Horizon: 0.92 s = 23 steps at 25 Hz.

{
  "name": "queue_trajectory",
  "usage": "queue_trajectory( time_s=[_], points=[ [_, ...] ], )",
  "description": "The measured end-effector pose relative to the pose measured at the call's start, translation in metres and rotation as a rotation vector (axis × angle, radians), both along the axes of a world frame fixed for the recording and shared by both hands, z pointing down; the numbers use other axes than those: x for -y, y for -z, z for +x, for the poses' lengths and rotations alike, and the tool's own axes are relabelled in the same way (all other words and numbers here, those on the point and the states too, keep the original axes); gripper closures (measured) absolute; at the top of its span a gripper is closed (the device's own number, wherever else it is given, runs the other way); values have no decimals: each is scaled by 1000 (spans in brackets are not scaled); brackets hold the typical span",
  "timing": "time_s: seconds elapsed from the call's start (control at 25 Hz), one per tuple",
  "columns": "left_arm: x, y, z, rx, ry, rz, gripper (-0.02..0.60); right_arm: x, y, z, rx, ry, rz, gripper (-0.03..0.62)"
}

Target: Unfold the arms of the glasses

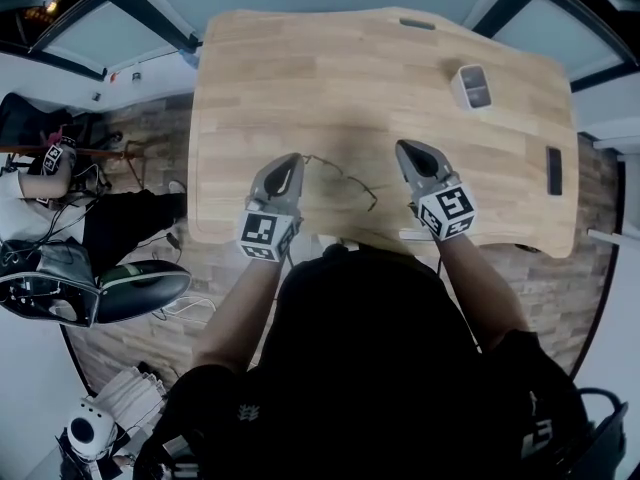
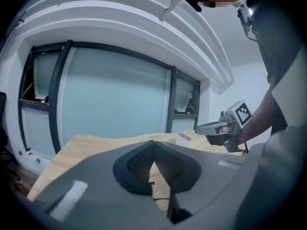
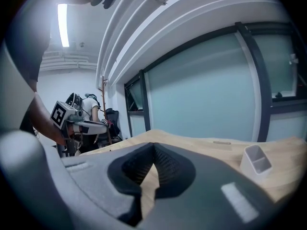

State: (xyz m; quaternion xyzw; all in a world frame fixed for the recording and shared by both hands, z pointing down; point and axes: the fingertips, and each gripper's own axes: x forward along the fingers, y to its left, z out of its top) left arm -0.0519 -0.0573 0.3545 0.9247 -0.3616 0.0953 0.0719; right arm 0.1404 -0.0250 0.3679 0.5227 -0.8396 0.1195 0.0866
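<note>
The glasses (image 1: 342, 179), a thin dark wire frame, lie on the wooden table (image 1: 260, 78) between my two grippers. My left gripper (image 1: 293, 158) hovers just left of the frame's near end with its jaws shut; in the left gripper view the pads (image 2: 165, 164) meet, and a thin wire of the glasses (image 2: 153, 190) shows through the slit below them, not pinched. My right gripper (image 1: 404, 148) stands right of the glasses, apart from them. Its pads (image 3: 168, 166) are closed together with nothing between them. Whether the arms are folded I cannot make out.
A small white holder (image 1: 472, 86) stands at the table's back right, with a dark flat object (image 1: 554, 171) near the right edge. A person (image 1: 40, 183) sits beyond the table's left side, next to chairs and cables. Large windows (image 2: 110, 95) lie behind the table.
</note>
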Motion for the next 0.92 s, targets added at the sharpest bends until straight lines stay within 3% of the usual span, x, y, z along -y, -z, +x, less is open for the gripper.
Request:
queue_trajectory(
  time_s=[0.24,0.92],
  points=[
    [0,-9,-1,17,14,-38,574,-1,-7,3,2,-11,-14,592],
    [-1,-4,2,8,3,-19,574,1,-2,5,-10,-5,1,592]
  ],
)
